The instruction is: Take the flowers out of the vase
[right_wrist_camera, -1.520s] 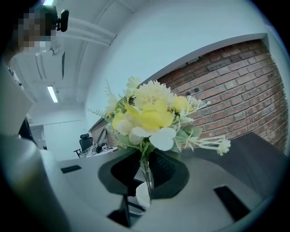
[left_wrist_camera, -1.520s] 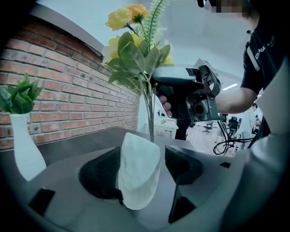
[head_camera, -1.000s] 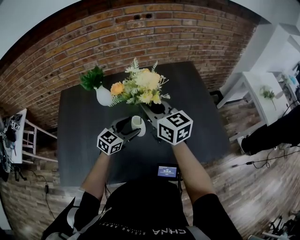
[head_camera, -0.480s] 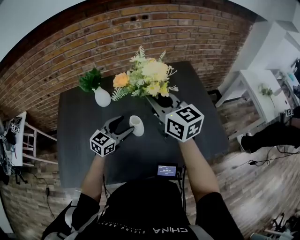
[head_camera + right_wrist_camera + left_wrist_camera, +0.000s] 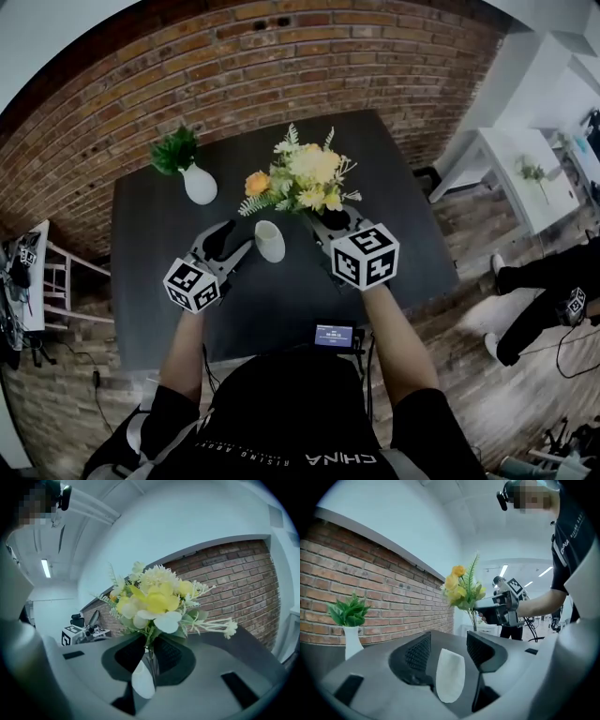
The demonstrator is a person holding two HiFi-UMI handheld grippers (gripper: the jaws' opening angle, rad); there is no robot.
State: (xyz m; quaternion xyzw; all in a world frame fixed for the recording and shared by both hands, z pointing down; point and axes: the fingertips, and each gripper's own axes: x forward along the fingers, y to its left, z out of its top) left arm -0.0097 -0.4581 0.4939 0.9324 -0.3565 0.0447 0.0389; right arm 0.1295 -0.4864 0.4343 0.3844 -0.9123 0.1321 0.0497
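Observation:
My right gripper (image 5: 323,223) is shut on the stems of a yellow, orange and white bouquet (image 5: 302,175), which hangs clear of the small white vase (image 5: 269,241) on the dark table (image 5: 394,197). In the right gripper view the stems (image 5: 150,660) sit pinched between the pads, with the blooms (image 5: 157,599) above. My left gripper (image 5: 242,236) is left of the vase, jaws closing. In the left gripper view the vase (image 5: 450,674) shows in the gap of the left gripper (image 5: 449,644), and no pad touches it.
A second white vase (image 5: 199,184) with a green plant stands at the table's back left, and shows again in the left gripper view (image 5: 351,641). A small screen (image 5: 335,335) sits at the near edge. A white side table (image 5: 506,159) and a person's legs (image 5: 544,281) are right.
The left gripper, around the vase a second ago, has let go and drawn back toward me. The right gripper carried the bouquet up out of the vase, then lower and nearer.

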